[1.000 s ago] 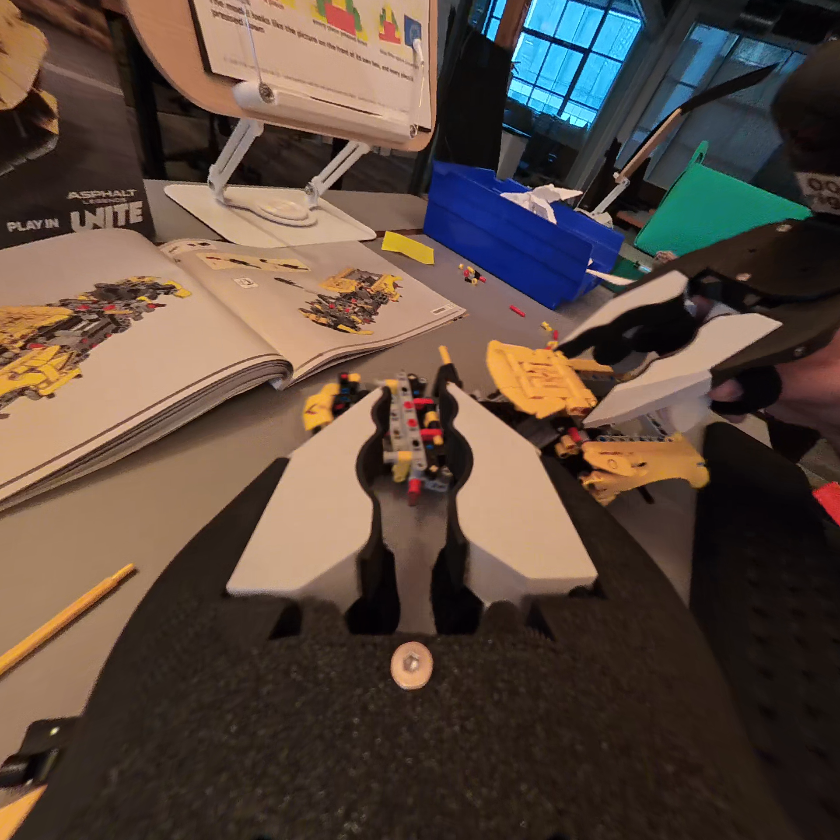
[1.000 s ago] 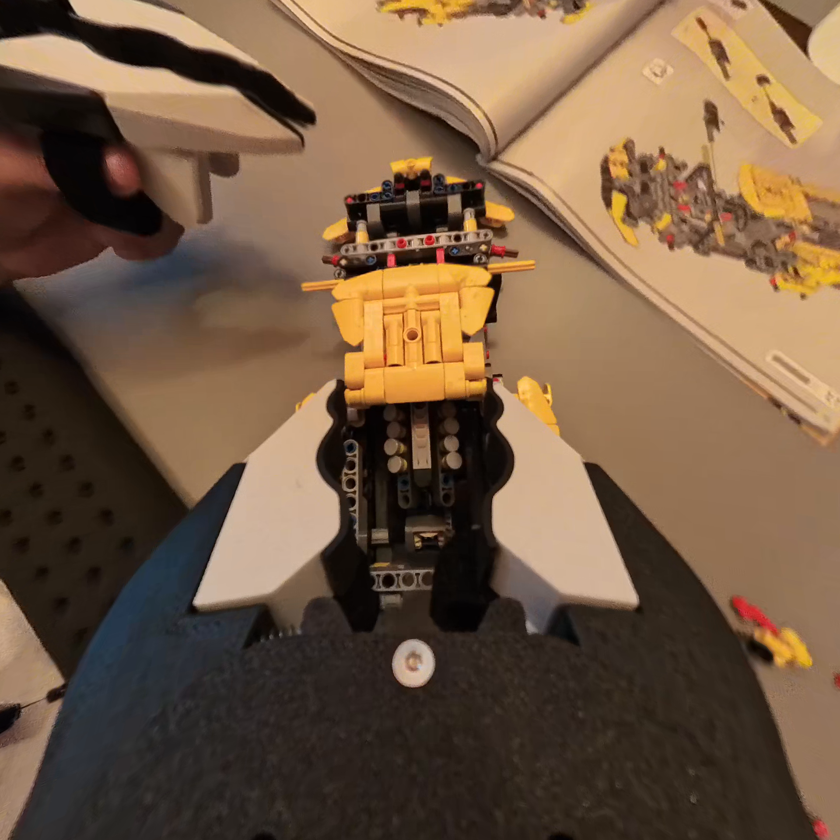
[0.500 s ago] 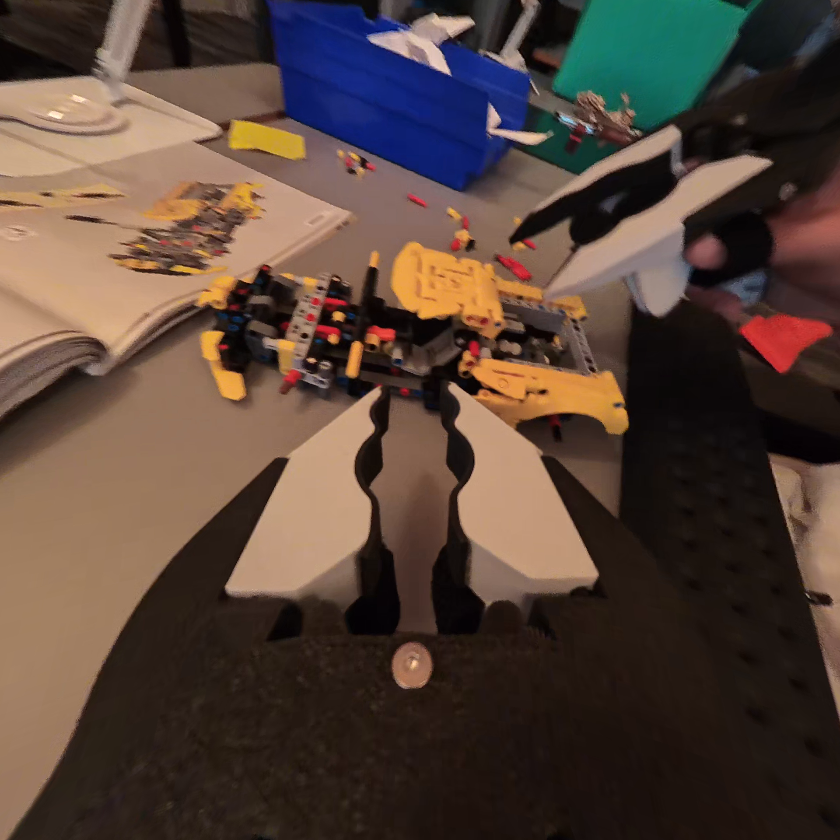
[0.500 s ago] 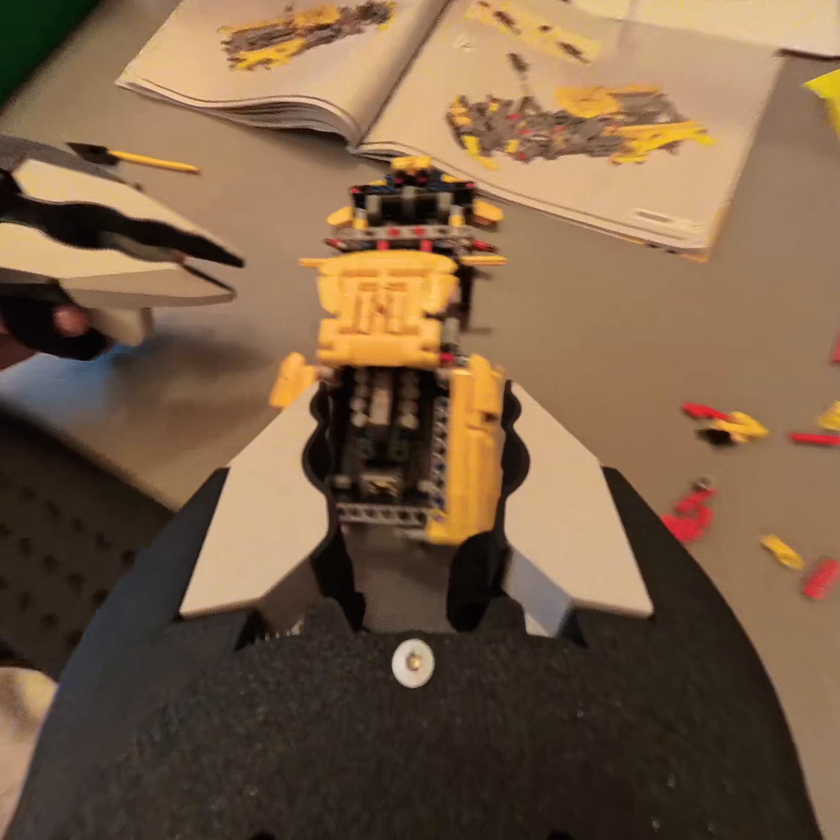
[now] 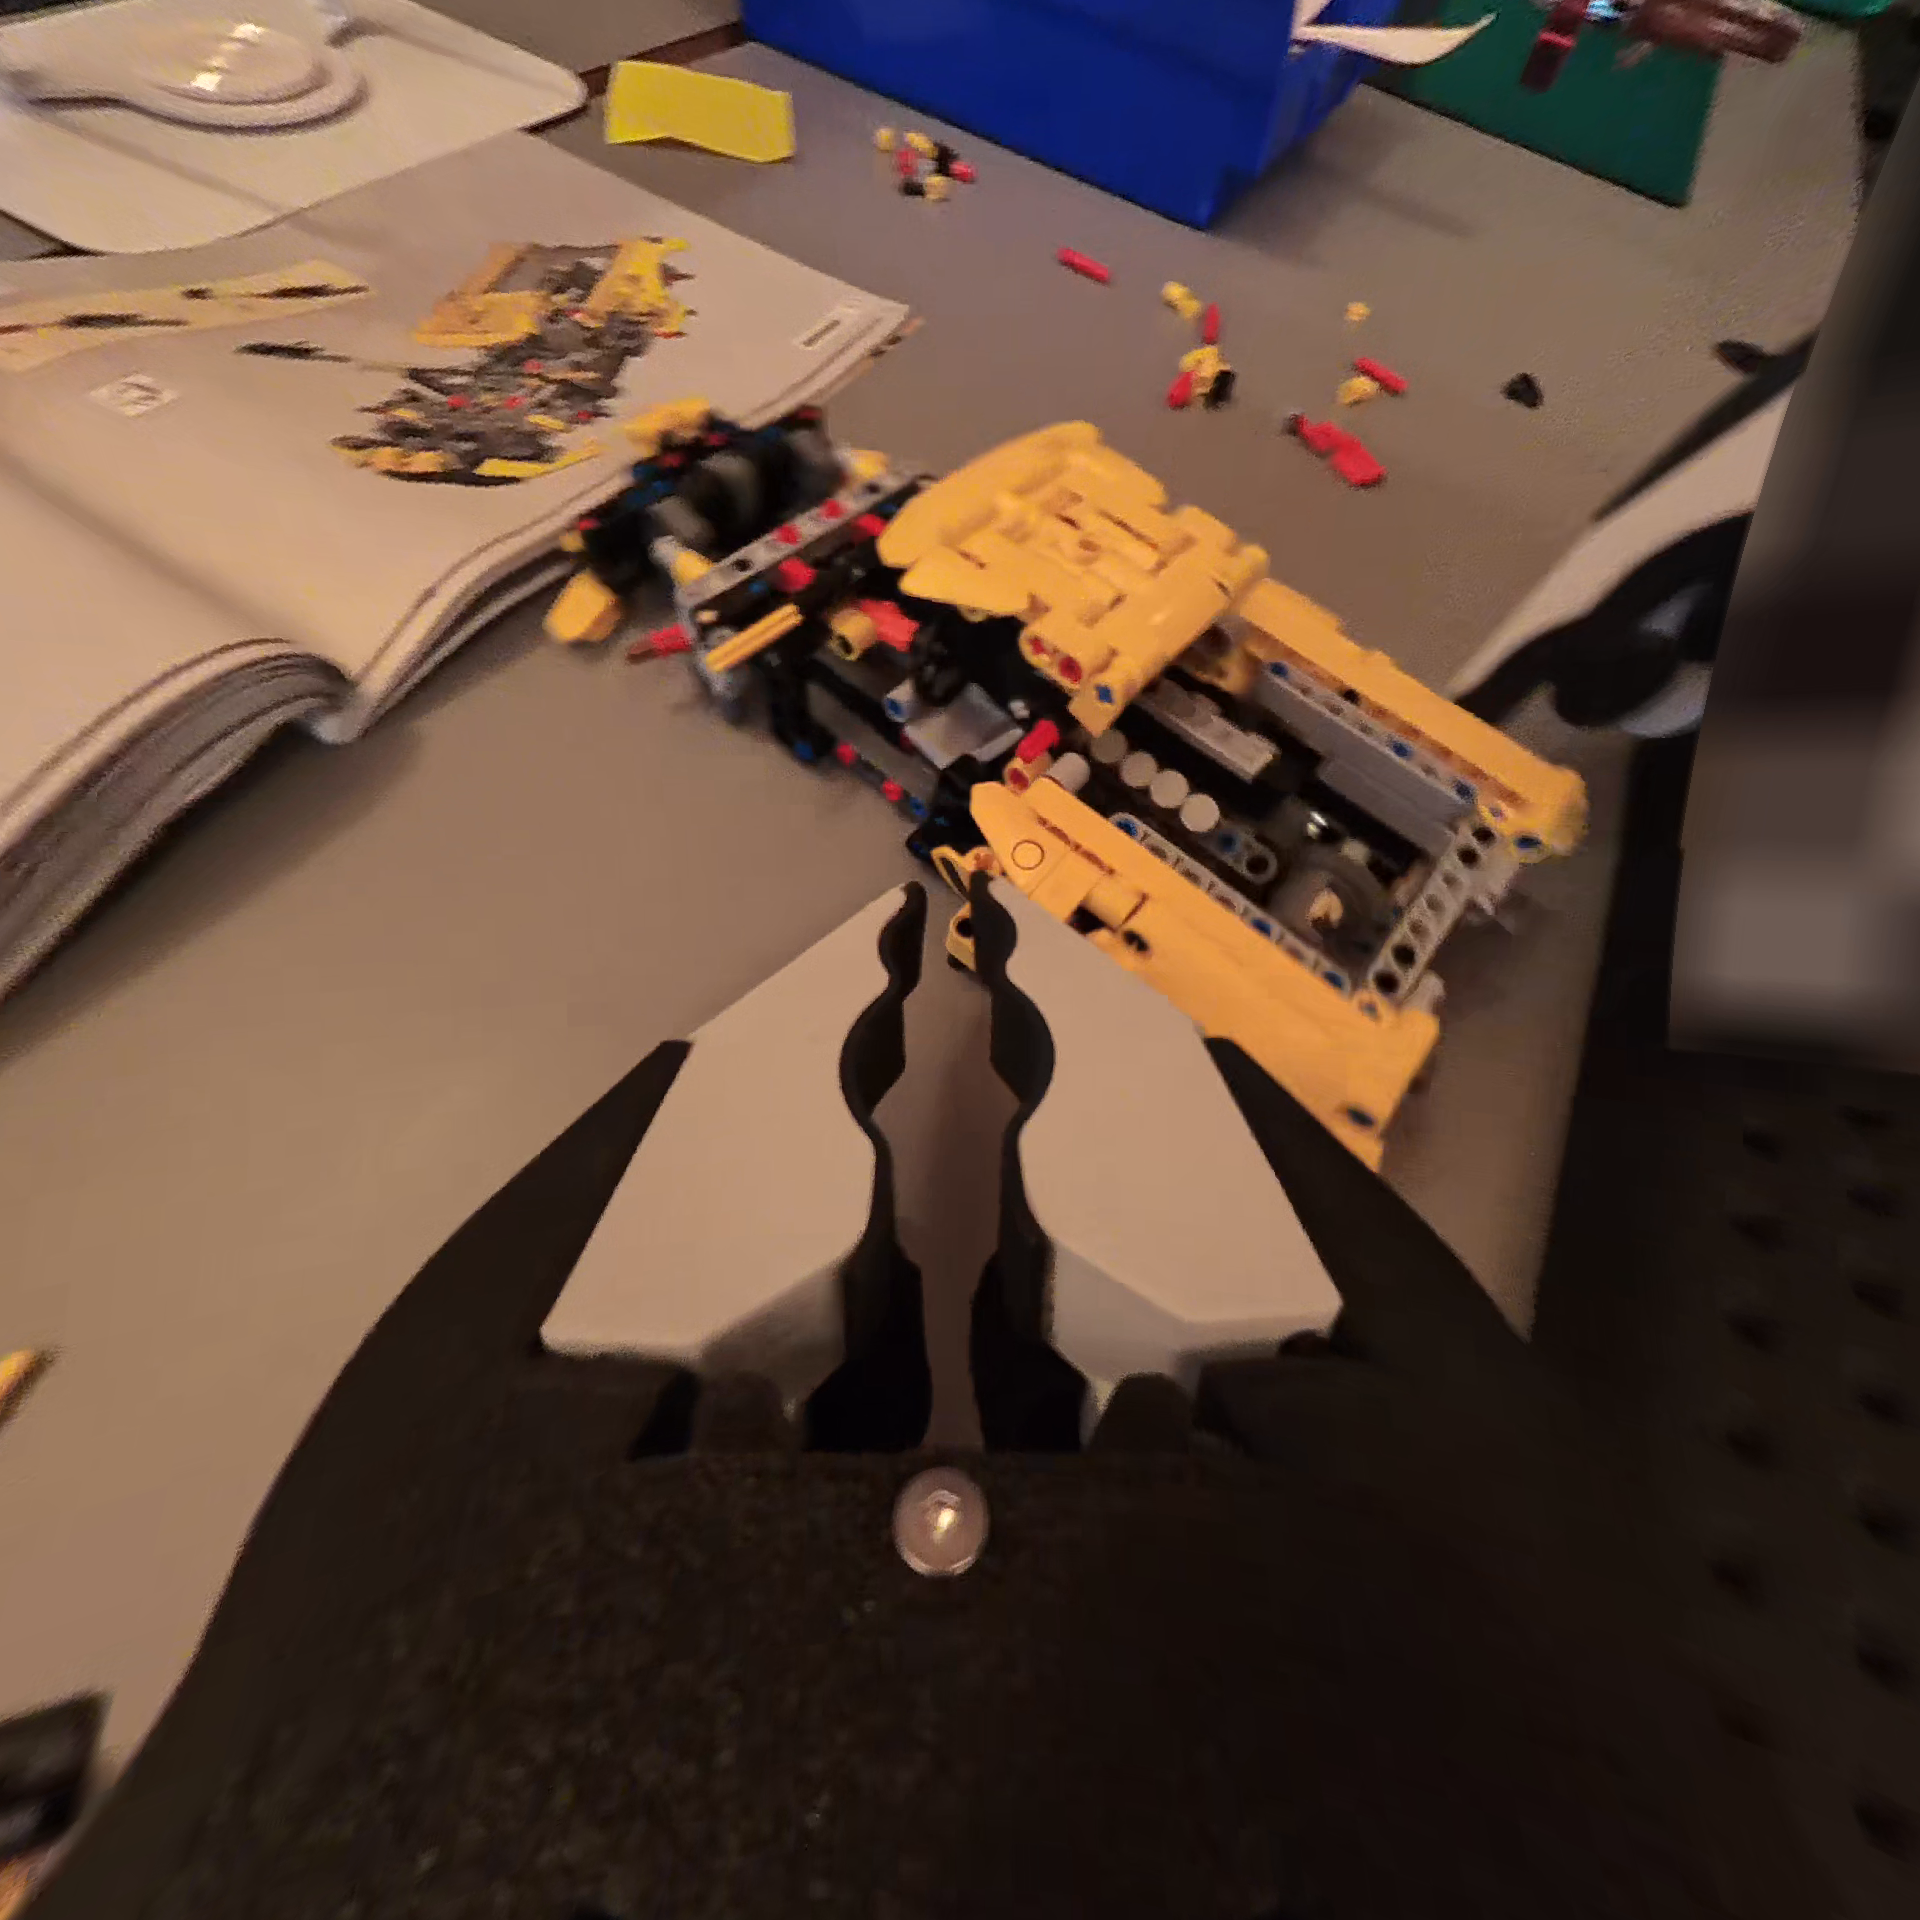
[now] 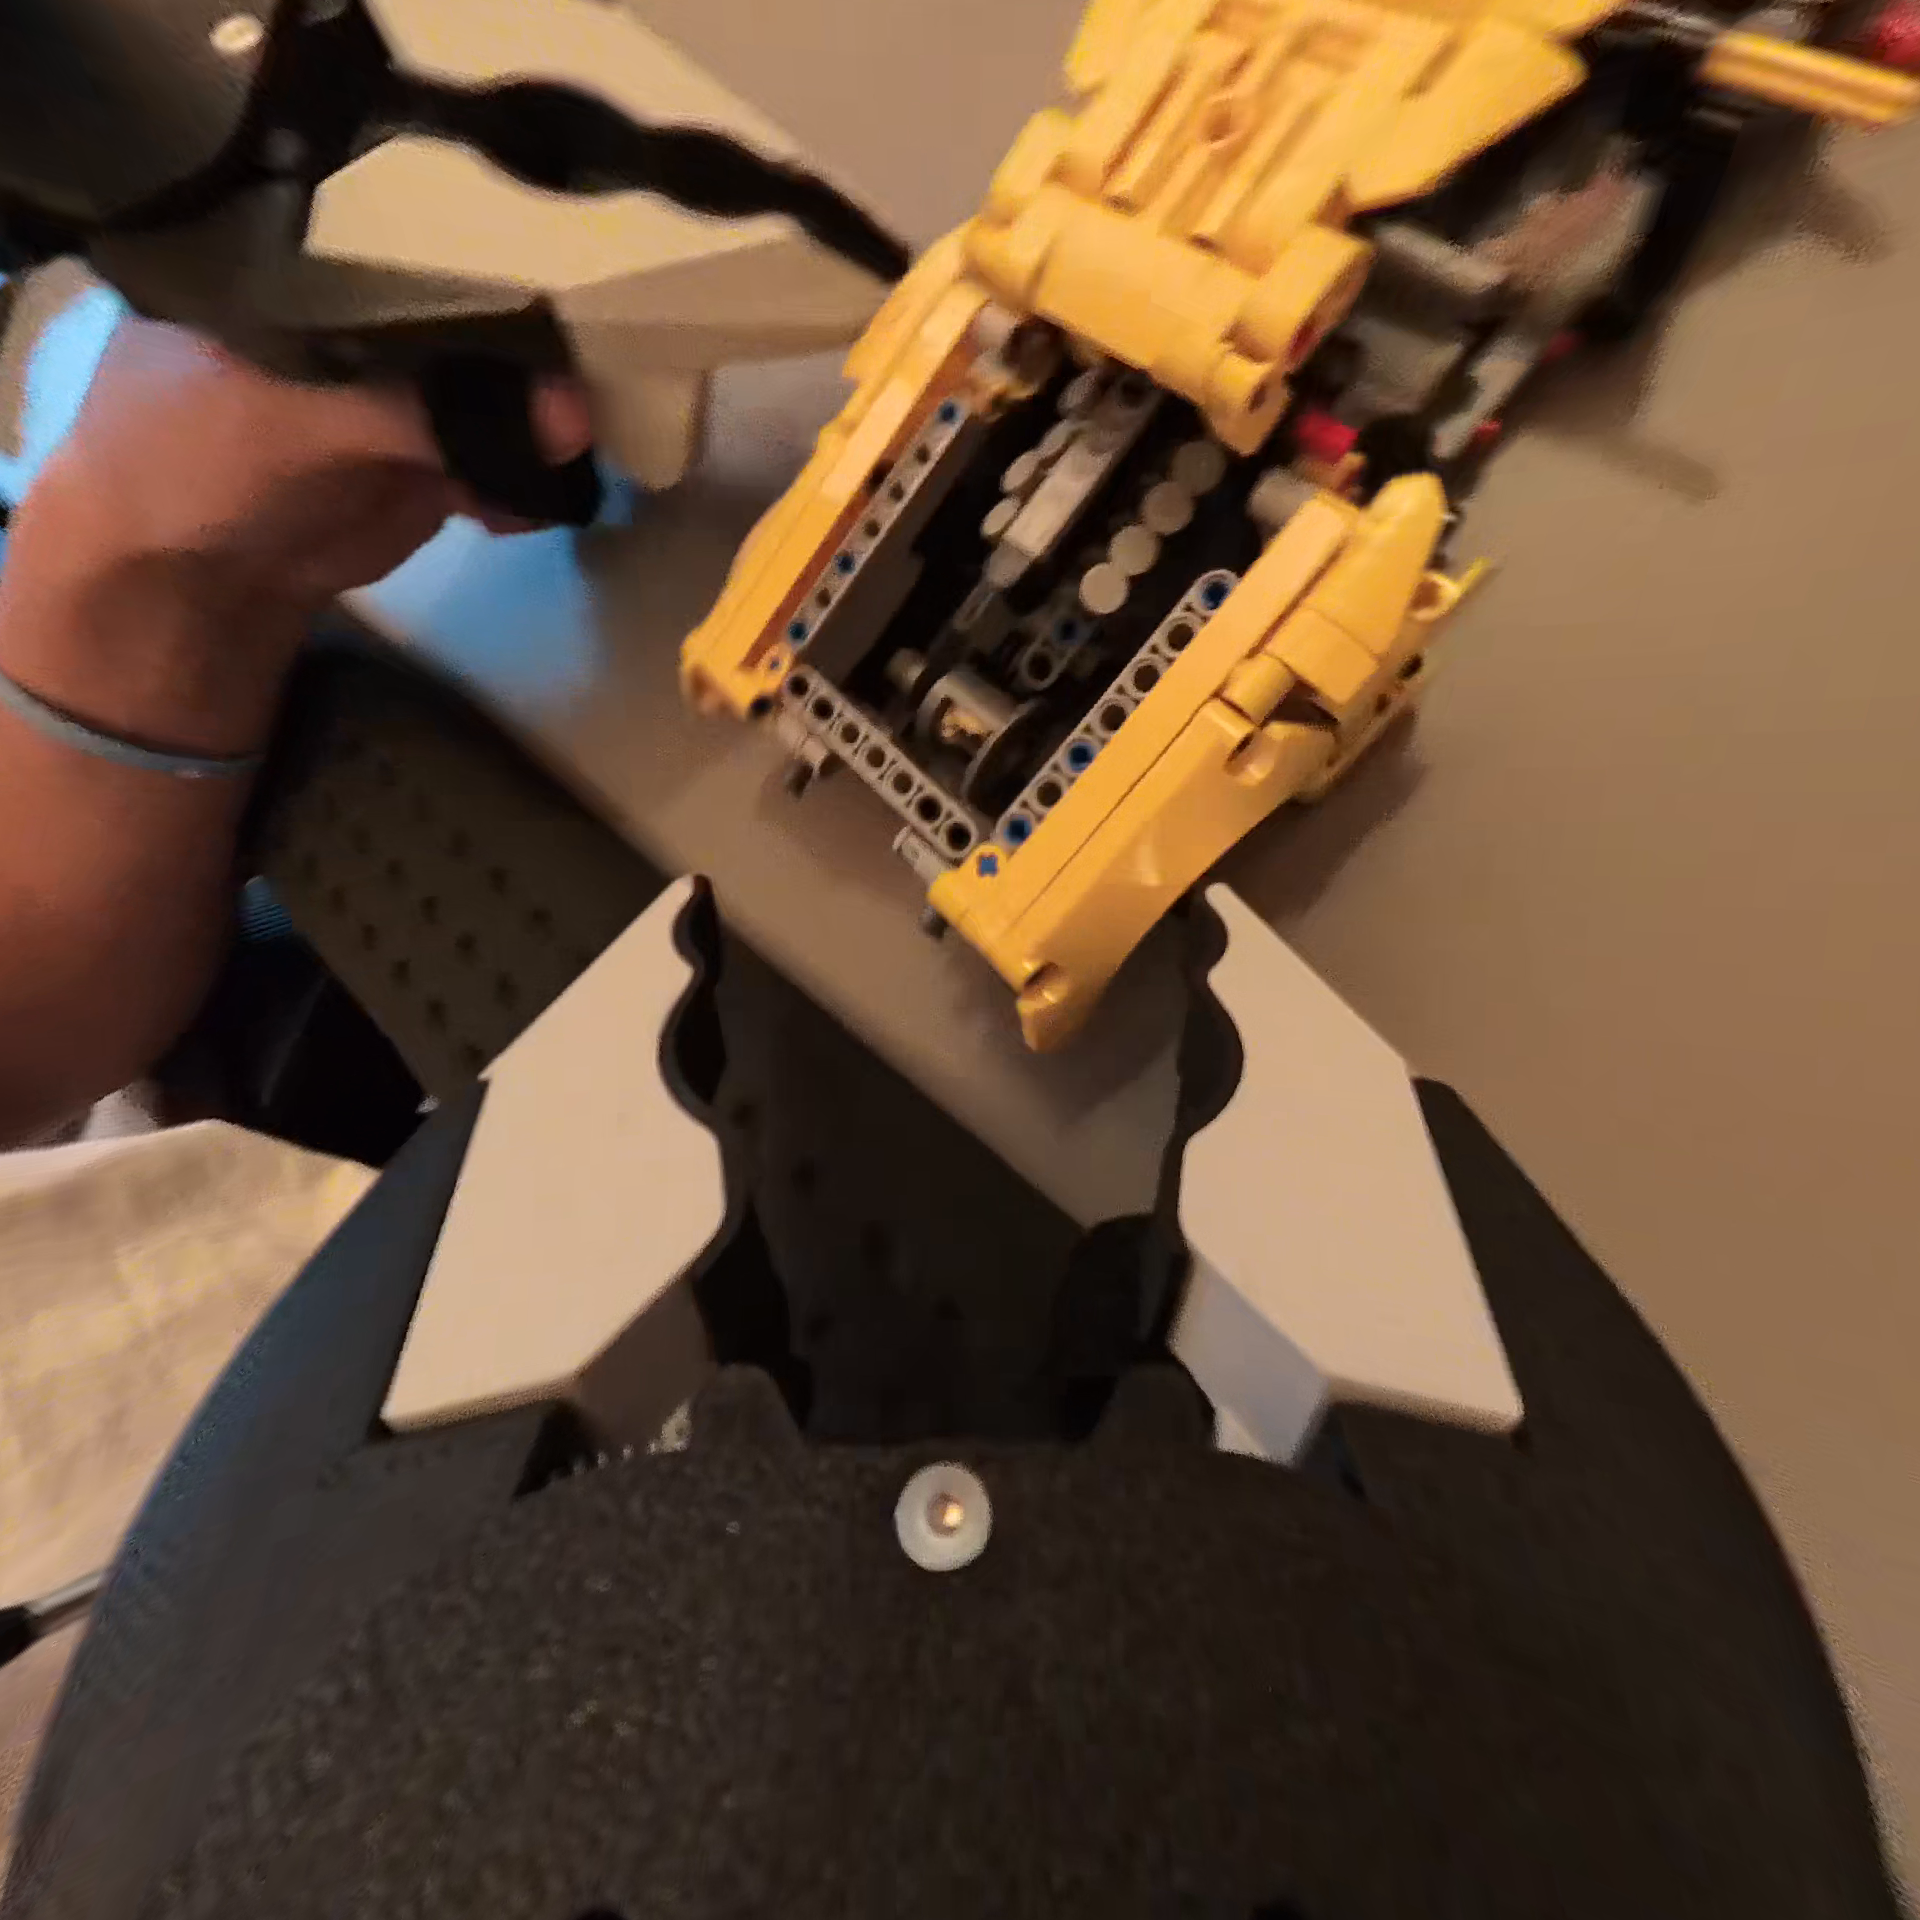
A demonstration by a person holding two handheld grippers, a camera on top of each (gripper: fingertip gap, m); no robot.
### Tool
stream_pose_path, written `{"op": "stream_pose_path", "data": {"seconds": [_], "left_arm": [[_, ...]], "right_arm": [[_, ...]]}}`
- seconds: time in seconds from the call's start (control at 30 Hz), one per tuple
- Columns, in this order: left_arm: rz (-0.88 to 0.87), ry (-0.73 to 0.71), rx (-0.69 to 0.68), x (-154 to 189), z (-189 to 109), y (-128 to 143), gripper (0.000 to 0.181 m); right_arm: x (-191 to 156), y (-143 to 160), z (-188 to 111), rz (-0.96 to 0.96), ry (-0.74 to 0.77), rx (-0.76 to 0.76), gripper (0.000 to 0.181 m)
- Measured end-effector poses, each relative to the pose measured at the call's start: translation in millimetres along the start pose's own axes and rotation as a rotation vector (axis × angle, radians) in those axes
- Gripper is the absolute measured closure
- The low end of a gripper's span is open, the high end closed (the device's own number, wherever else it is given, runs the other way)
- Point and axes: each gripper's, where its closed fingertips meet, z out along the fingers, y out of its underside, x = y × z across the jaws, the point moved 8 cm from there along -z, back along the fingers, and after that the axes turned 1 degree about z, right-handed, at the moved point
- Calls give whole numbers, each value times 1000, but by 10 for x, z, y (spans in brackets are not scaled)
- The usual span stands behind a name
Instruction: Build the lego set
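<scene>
Left wrist view: left tongs, nearly closed and empty, had released the model, now lying on the worktop.

Right wrist view: right tongs, wide open, had let go; regrasp needed.

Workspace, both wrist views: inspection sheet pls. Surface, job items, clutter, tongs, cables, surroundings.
Surface: grey table, bare near the front; black perforated mat at its right edge.
Job's things: part-built yellow lego model lying on the table; open instruction book beside it, front end at the page edge.
Clutter: loose red and yellow pieces behind the model; yellow paper scrap.
Tongs: left tongs nearly shut, empty, tips at the model's side panel; right tongs open, empty, just short of the model's rear.
Cables: nothing seen.
Surroundings: blue bin, green board, white stand base.
</scene>
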Motion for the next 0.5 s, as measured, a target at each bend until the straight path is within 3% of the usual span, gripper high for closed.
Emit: {"op": "stream_pose_path", "data": {"seconds": [0.2,0.3,0.33,0.4,0.43,0.5], "left_arm": [[11,-239,-45,-325,-123,-81,173],[30,-342,67,-683,-281,-540,173],[38,-357,85,-843,-285,-733,173],[45,-336,85,-1190,-143,-1059,167],[39,-317,49,-1376,9,-1146,161],[-19,-252,-101,-1691,365,-1168,154]], "right_arm": [[-217,-110,272,-77,-166,-15,103],[-131,-298,113,-87,-300,-99,113],[-69,-388,33,-121,-330,-149,124],[38,-556,-135,-207,-410,-359,125],[73,-632,-241,-257,-485,-453,141],[139,-792,-328,-325,-564,-517,139]]}}
